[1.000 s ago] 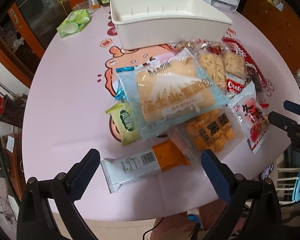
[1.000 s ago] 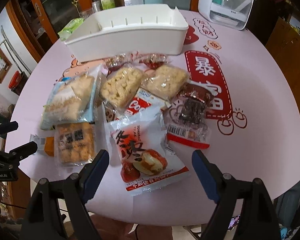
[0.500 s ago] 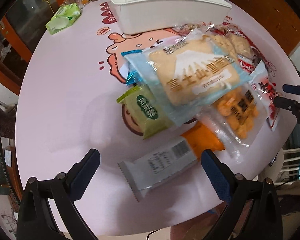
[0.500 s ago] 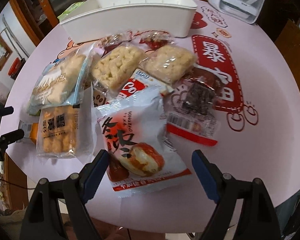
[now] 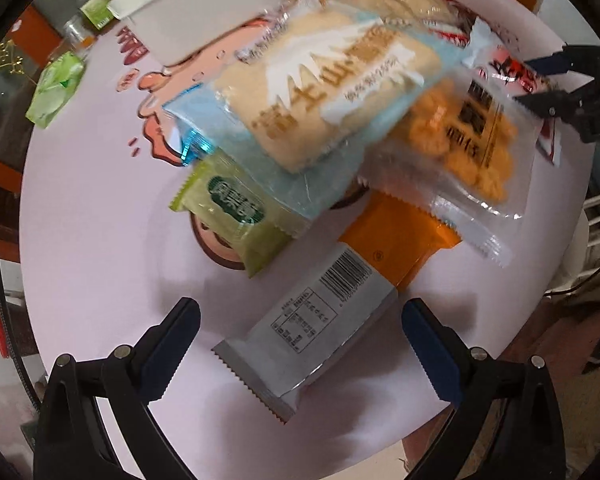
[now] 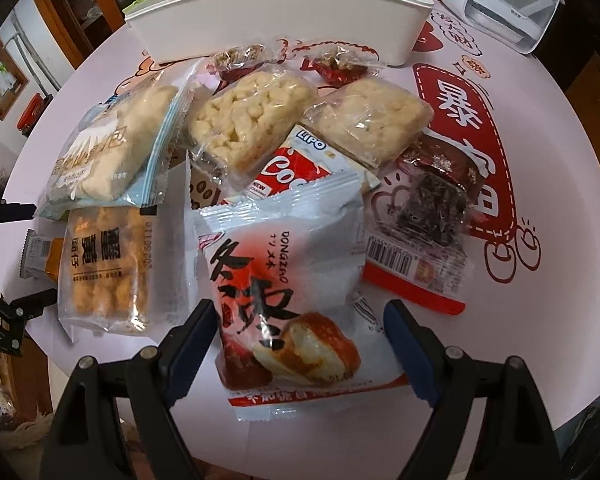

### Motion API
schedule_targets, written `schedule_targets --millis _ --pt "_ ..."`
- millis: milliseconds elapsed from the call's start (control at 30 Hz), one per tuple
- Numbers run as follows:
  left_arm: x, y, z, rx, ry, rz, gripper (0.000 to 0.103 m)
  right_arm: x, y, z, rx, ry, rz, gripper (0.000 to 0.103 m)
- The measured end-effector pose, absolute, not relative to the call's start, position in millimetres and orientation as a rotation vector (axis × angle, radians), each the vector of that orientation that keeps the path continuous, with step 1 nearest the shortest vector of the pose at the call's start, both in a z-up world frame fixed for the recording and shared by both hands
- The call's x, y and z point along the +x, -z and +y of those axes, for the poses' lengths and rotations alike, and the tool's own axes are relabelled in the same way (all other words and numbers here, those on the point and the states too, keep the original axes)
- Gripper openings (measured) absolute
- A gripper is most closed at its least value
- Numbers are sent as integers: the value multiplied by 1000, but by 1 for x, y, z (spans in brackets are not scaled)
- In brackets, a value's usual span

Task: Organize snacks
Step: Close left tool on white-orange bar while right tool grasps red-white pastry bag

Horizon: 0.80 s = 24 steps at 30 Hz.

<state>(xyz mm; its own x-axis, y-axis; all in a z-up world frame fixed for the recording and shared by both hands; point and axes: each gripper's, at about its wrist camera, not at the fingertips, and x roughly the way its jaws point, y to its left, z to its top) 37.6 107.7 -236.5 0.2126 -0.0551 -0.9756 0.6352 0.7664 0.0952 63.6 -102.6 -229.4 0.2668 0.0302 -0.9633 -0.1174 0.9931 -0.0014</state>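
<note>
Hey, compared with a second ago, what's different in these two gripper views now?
Both grippers have come down toward the snacks. The left gripper, jaws open, has rolled and now straddles the grey-and-orange bar packet. The right gripper, jaws open, now brackets the red-and-white jujube packet. Nothing is gripped. The snack pile and the white bin lie as before.

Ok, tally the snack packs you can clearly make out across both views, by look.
Clear, pale puffed rice: 2
Small red-wrapped sweets: 2
Clear, orange puffs: 1
Clear, dark chunks: 1
Light blue bread: 1
Red-and-white printed: 2
Silver-and-orange bar: 1
Green: 1
Total: 11
</note>
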Motion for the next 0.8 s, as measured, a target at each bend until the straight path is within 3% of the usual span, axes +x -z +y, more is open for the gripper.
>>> schedule_targets --millis 133,200,267,467,800 --pt "45 239 108 490 539 1309 93 63 231 -101 -99 -98 1296 82" --pt "48 236 111 443 558 1325 78 62 230 -102 -99 -96 1293 77" --pt "48 230 110 433 554 1317 49 61 228 -103 -83 -99 1296 71" --pt "50 222 103 361 499 1339 35 55 218 -105 -74 -55 1272 63" --pt "37 188 123 239 483 1306 31 44 173 -107 -34 -24 1189 60"
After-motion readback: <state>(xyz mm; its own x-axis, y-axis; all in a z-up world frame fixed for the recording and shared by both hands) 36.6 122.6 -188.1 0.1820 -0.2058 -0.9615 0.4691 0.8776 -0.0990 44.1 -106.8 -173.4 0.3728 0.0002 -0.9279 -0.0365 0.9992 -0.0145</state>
